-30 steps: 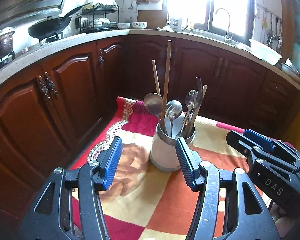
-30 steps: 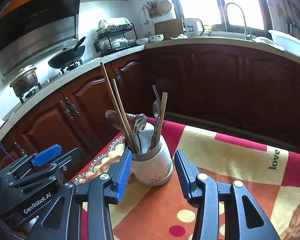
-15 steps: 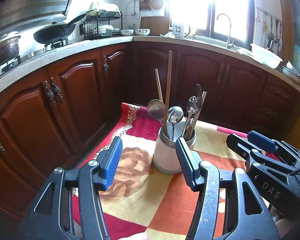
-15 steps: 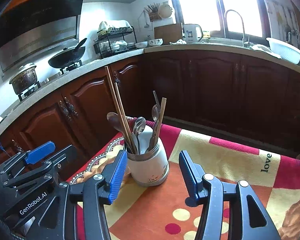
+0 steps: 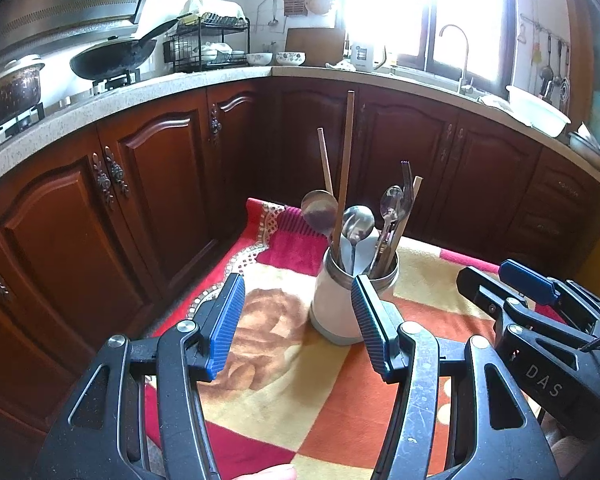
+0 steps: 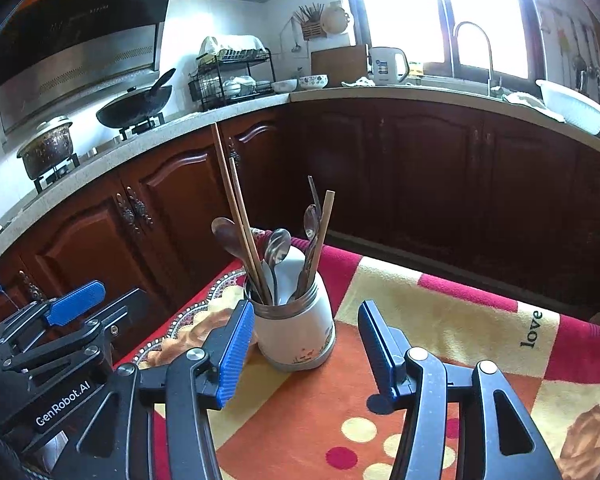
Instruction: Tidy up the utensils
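Between the blue fingers (image 6: 232, 350) of the right gripper (image 6: 304, 350), which stand parted at about a middling spread and hold nothing, the white utensil holder (image 6: 296, 336) stands just ahead and slightly left of centre, its base on the patterned cloth (image 6: 440, 320) covering the surface. The left gripper (image 5: 296, 328) likewise has its fingers (image 5: 226, 328) apart and empty; in its view the holder (image 5: 336, 308) sits ahead and toward the right finger, partly hidden behind that finger's tip. Neither gripper touches the holder. The holder stands upright; its contents, namely two long chopsticks (image 6: 236, 208), a shorter wooden stick (image 6: 324, 228), several metal spoons (image 6: 278, 246) and a dark ladle (image 6: 226, 234), rise from the mouth and fan outward, so their long axes run upward and away from both sets of fingers. Judged from the two views, the right gripper is the better aligned with the holder, and all utensils visible already stand inside it.
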`<state>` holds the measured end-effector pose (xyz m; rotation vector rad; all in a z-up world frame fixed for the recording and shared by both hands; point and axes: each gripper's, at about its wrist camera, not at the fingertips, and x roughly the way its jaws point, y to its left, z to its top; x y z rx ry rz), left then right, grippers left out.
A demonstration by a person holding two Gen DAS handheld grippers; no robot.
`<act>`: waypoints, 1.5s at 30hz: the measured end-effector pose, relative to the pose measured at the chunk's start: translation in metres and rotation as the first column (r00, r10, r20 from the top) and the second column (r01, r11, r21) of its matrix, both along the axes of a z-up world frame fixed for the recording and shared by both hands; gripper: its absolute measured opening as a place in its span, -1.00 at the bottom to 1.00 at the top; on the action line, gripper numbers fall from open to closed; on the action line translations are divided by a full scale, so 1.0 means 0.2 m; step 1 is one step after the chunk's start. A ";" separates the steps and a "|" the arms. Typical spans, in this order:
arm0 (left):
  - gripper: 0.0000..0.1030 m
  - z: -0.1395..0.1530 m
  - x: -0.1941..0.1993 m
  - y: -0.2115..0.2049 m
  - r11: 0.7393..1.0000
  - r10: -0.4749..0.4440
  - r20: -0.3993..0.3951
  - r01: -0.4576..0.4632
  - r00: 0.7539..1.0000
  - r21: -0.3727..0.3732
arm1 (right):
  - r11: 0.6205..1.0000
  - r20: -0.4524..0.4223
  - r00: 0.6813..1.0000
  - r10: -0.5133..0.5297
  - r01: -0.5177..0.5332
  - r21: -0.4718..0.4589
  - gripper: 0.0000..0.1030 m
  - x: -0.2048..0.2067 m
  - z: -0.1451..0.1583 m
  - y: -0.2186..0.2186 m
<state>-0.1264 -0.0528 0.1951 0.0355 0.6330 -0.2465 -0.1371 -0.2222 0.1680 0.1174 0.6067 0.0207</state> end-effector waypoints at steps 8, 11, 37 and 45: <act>0.07 -0.01 0.01 0.00 1.000 -0.002 -0.004 0.002 1.000 0.005 | 1.000 -0.008 1.000 0.003 -0.003 0.001 0.01 0.01 -0.01 0.00; 0.07 -0.01 0.01 0.00 1.000 0.000 -0.009 0.000 1.000 0.003 | 1.000 -0.009 1.000 0.005 -0.005 -0.002 0.01 0.01 -0.01 0.01; 0.07 -0.04 0.01 -0.02 1.000 -0.012 -0.014 0.013 1.000 0.011 | 1.000 -0.013 1.000 0.009 -0.009 -0.003 0.02 0.03 -0.03 0.02; 0.07 -0.04 0.02 -0.01 1.000 -0.012 -0.015 0.012 1.000 0.009 | 1.000 -0.016 1.000 0.015 -0.015 -0.006 0.02 0.04 -0.04 0.03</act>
